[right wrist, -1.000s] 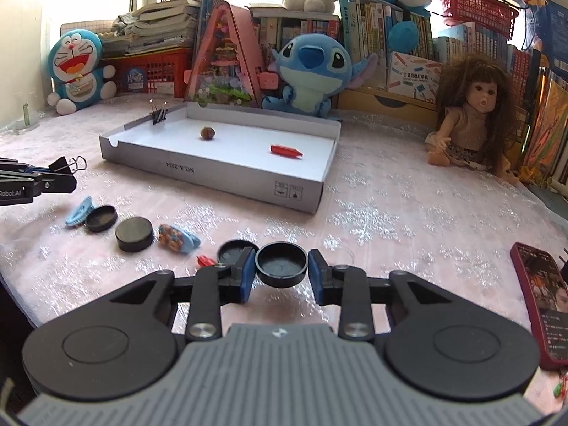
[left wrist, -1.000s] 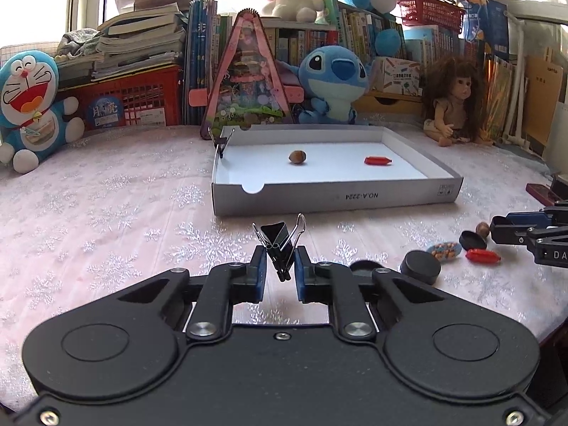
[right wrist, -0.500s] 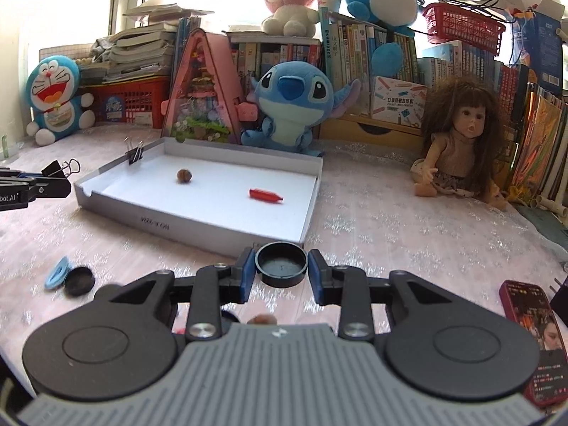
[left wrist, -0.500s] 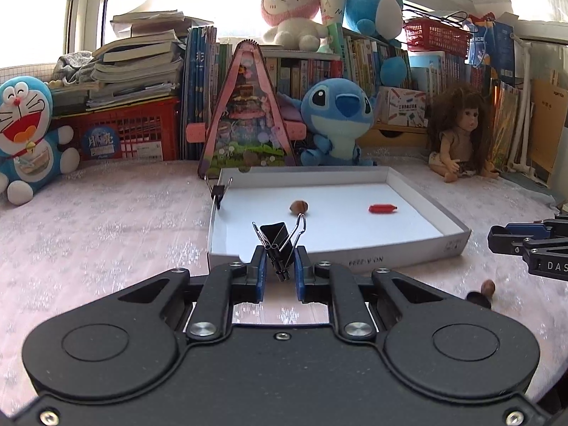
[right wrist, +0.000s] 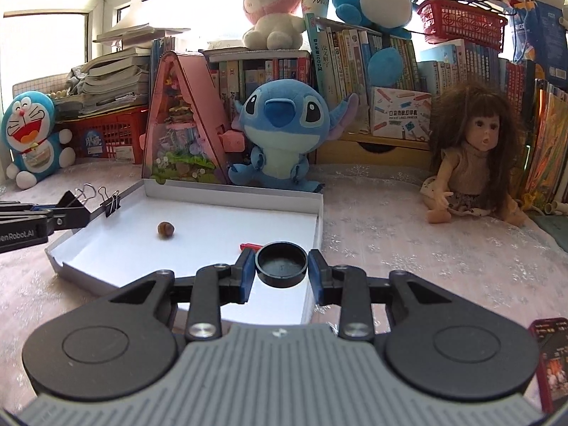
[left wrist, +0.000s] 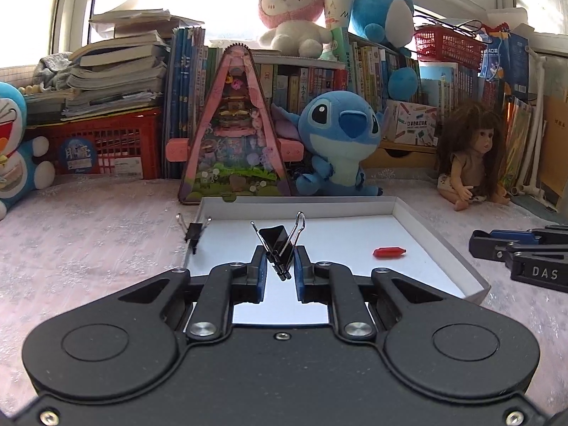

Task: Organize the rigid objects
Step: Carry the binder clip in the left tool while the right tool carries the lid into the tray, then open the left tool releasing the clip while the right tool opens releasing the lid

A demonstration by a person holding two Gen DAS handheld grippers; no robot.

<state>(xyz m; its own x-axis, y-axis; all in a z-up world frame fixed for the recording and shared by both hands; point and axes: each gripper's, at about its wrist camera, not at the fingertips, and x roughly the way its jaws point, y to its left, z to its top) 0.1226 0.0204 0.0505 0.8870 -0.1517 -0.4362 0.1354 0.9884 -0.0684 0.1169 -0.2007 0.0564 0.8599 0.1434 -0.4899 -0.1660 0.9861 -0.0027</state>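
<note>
My left gripper (left wrist: 279, 272) is shut on a black binder clip (left wrist: 278, 245), held over the near edge of the shallow white box (left wrist: 440, 245). My right gripper (right wrist: 281, 273) is shut on a round black cap (right wrist: 281, 264), above the box's near right corner (right wrist: 312, 287). Inside the box lie a red capsule-shaped piece (left wrist: 388, 252) and a brown nut (right wrist: 165, 230). Another black binder clip (left wrist: 194, 233) is clipped on the box's left wall. The right gripper's fingers (left wrist: 497, 245) show at the right of the left wrist view; the left gripper's fingers (right wrist: 46, 218) show at the left of the right wrist view.
Behind the box stand a pink triangular toy house (left wrist: 234, 135), a blue plush (left wrist: 340, 138), a doll (right wrist: 472, 163) and shelves of books. A Doraemon plush (right wrist: 32, 138) and red baskets sit at the back left. A phone (right wrist: 553, 358) lies at the near right.
Both grippers have moved forward and a little up, from over the loose items on the tablecloth to over the box's near edge, each still holding its object.
</note>
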